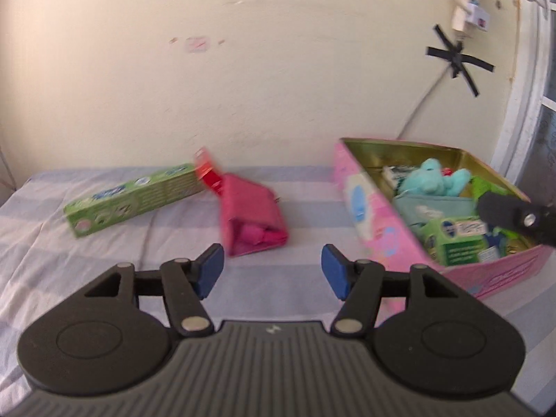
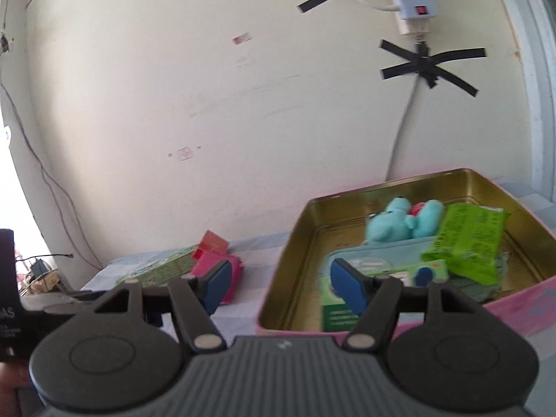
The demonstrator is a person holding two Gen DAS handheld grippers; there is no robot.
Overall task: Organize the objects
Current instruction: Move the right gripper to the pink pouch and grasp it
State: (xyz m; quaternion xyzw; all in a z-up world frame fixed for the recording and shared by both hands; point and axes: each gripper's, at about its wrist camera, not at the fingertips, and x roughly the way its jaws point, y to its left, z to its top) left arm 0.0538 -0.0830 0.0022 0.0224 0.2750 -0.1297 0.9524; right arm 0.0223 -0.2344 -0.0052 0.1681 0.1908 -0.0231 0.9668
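A pink tin box (image 1: 368, 208) with a gold inside stands on the right of the striped cloth; it also shows in the right wrist view (image 2: 288, 257). It holds a teal plush toy (image 2: 403, 222), a green packet (image 2: 469, 239), a teal pouch and green cartons. A pink pouch (image 1: 252, 219), a long green carton (image 1: 135, 198) and a small red box (image 1: 206, 170) lie on the cloth left of the tin. My left gripper (image 1: 272, 271) is open and empty, just short of the pink pouch. My right gripper (image 2: 279, 288) is open and empty, over the tin's near left corner.
A cream wall (image 1: 243, 69) stands right behind the cloth. A power strip (image 2: 413, 3) and a cable taped with black crosses hang on it above the tin. A window frame (image 1: 524, 104) is at the far right. The right gripper's finger (image 1: 514, 215) shows over the tin.
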